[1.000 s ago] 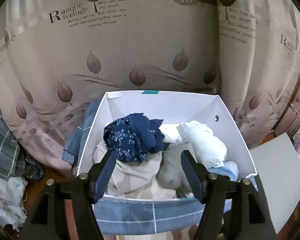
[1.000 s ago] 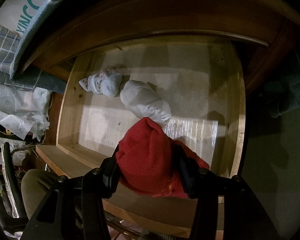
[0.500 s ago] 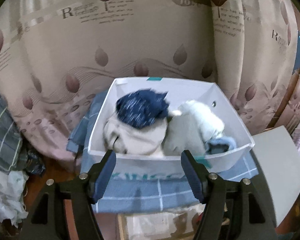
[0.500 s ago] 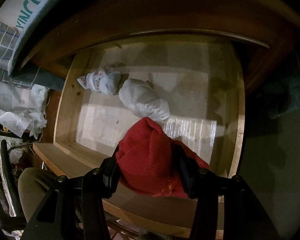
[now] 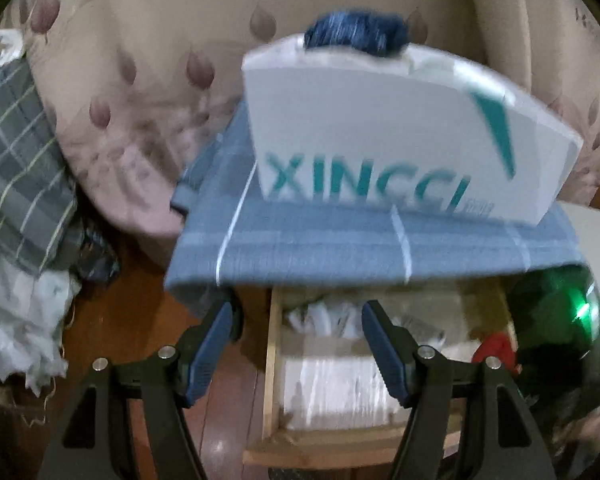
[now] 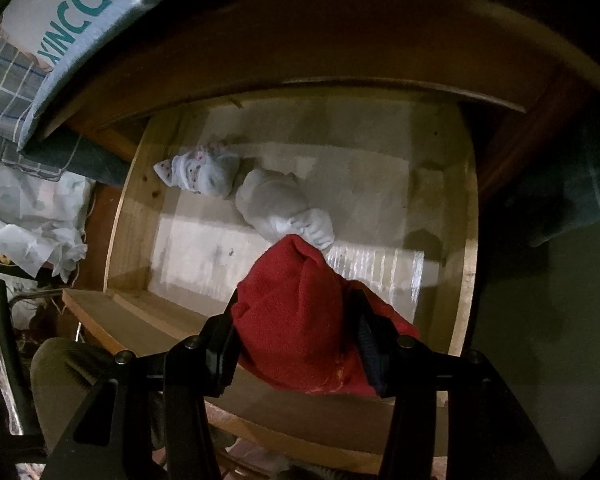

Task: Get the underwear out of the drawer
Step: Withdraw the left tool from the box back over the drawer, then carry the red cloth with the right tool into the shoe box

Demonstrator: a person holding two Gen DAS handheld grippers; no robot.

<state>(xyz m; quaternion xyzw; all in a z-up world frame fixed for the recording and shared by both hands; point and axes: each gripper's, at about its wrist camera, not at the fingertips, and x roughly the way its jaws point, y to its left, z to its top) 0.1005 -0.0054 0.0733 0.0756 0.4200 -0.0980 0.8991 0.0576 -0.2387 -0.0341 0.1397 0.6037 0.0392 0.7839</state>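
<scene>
Right hand-held gripper [image 6: 296,332] clamped on bundled red knit underwear [image 6: 300,320], held above front edge of open pale wooden drawer [image 6: 128,216]. Rolled white bundle [image 6: 280,208] and small patterned white bundle [image 6: 200,170] lying touching on drawer floor. Left hand-held gripper [image 5: 296,344] released, nothing between fingers.

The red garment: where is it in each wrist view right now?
Left wrist: red garment, small patch at the drawer's right edge, lower right.
Right wrist: bottom centre, clamped in the right gripper above the drawer.
Shared landmark: white XINCCI box, centre there, top left corner here.
</scene>
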